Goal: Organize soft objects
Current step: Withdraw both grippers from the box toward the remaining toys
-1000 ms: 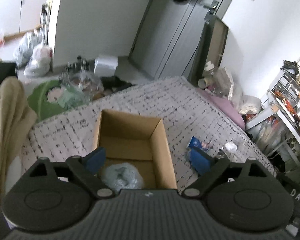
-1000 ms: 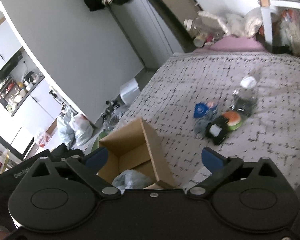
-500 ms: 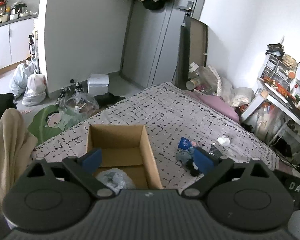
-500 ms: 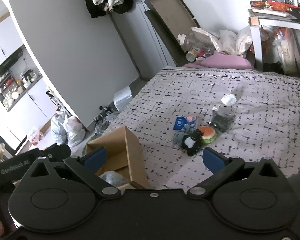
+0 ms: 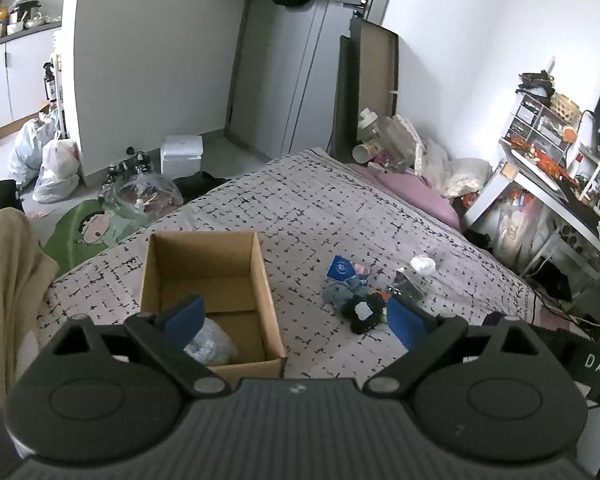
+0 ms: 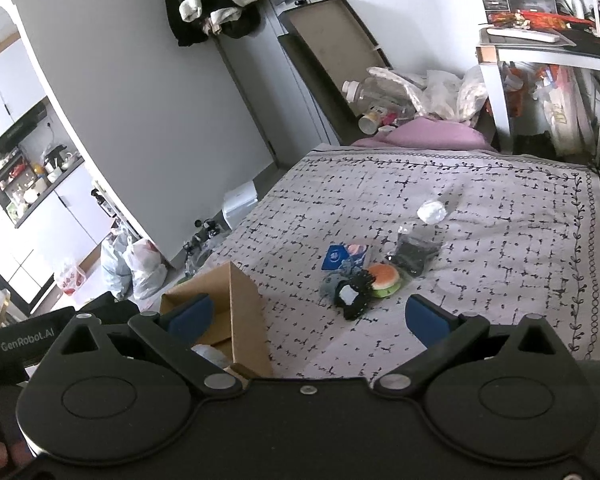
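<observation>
An open cardboard box stands on the bed and holds a pale blue-grey soft bundle; the box also shows in the right wrist view. To its right lies a small pile: a black knitted item, a burger-shaped plush, a blue packet, a dark bagged item and a white wad. My left gripper is open and empty above the box's near right corner. My right gripper is open and empty, held above the bed short of the pile.
The bed has a grey patterned cover and a pink pillow at its head. A beige cloth hangs at the left. Bags and clutter sit on the floor. A cluttered desk stands at the right.
Both grippers have risen and pulled back from the box, so more of the bed and room shows. The bundle stays in the box. Both stay open.
</observation>
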Demonstrator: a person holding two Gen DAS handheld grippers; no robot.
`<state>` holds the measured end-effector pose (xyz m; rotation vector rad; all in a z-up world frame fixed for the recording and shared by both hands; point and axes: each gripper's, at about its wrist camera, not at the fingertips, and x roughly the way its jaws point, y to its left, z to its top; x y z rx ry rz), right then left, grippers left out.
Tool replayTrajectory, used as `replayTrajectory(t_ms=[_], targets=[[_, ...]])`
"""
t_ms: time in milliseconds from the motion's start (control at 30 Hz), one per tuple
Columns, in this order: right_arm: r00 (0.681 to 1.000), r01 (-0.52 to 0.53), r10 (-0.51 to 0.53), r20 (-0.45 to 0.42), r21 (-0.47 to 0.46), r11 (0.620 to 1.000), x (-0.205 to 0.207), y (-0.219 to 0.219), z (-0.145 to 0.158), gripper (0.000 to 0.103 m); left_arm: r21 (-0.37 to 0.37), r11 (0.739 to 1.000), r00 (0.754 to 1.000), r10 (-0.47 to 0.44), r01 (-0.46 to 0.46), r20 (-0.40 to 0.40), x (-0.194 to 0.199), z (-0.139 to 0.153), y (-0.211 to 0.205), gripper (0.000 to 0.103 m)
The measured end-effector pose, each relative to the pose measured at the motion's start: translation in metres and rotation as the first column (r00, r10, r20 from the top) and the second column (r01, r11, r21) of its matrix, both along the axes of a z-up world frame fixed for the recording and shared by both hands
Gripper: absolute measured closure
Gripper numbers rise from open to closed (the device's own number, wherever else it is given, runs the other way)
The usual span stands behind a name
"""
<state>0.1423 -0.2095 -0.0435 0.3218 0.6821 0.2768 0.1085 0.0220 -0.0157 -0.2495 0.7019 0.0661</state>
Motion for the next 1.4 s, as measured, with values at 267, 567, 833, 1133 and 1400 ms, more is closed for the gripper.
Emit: replayTrajectory(t_ms=[267,567,833,1133,1400], targets=[[1.0,0.018,-0.018,0.0,0.01,1.0,0.004,-0.022,-0.001,0.0,0.004,1.0,1.0,-0.03,0.03,0.003,0.003,0.0,-0.018,0.006],[1.0,0.005,-0.005,-0.012,0.005,1.0,0.014,-0.033,-0.005,0.0,0.0,0.999,0.999,-0.036,0.036,-0.004,0.012,-0.006,-0.026,0.006],[1.0,0.008,-0.008,-0.026,0.01,1.0,0.028,-0.044,-0.016,0.0,-0.001,0.999,0.998,-0.053,0.053,-0.017,0.024,-0.015,-0.034,0.006],[0.997,0.028,-0.025,-0.074,0.049,0.998,0.052,-0.058,-0.038,0.0,0.002,0.998,0.997,-0.068,0.068,-0.045,0.045,-0.029,-0.044,0.009],[0.989,0.06,-0.042,-0.139,0.131,0.99,0.083,-0.069,-0.063,0.0,-0.016,0.997,0.994,-0.08,0.079,-0.07,0.072,-0.046,-0.05,0.013]])
